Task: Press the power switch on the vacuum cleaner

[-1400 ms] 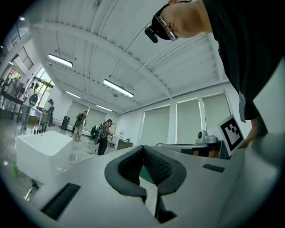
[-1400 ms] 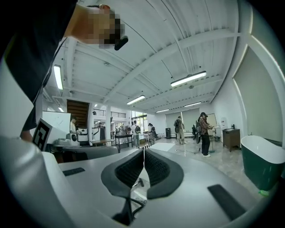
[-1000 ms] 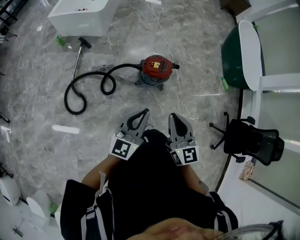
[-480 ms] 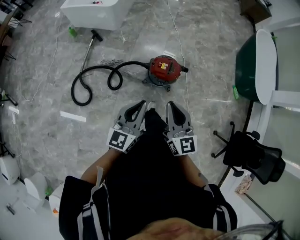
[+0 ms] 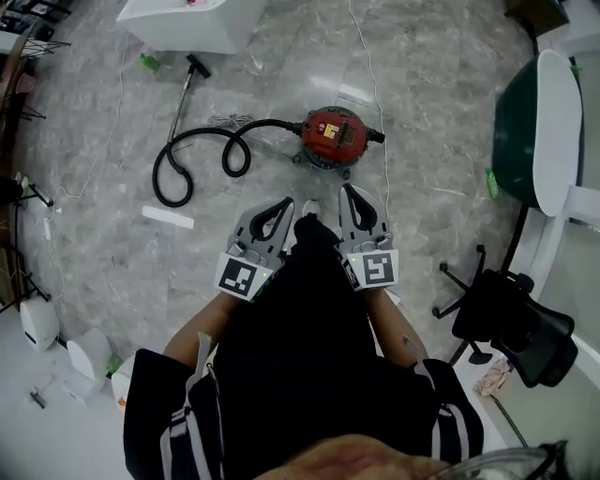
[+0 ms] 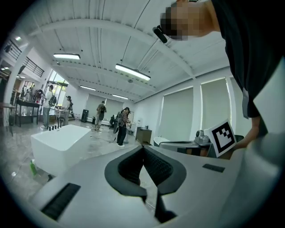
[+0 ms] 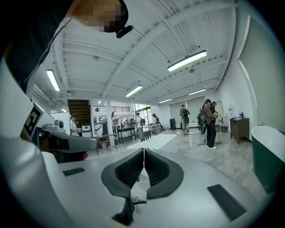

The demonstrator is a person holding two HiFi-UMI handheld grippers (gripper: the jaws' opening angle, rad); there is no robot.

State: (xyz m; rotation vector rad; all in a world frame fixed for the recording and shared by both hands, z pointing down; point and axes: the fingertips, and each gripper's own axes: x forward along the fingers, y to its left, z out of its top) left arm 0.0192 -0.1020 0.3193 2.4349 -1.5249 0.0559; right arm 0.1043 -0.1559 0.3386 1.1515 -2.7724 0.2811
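- While you stand over the grey marbled floor [image 5: 94, 244], you hold both grippers low in front of your dark clothing, side by side and near each other
- Your left gripper [image 5: 284, 202] has its jaws pressed together with nothing between them; the left gripper view shows the ribbed pads meeting at the tips
- Your right gripper [image 5: 349, 190] is likewise closed and empty, its pads touching along a thin line in the right gripper view
- The red vacuum cleaner [image 5: 335, 136] sits on the floor just beyond both gripper tips, apart from them and nearer the right one
- Its power switch is too small to make out
- A black hose [image 5: 265, 123] leaves the vacuum's left side, loops across the floor and joins a wand [image 5: 183, 101] that points toward a white box [image 5: 187, 19] at the floor's far edge
- A thin white cord [image 5: 373, 75] runs from the vacuum toward that far edge
- Off to your right stand a black office chair [image 5: 511, 319] and a dark green tub [image 5: 516, 122] with a white rim
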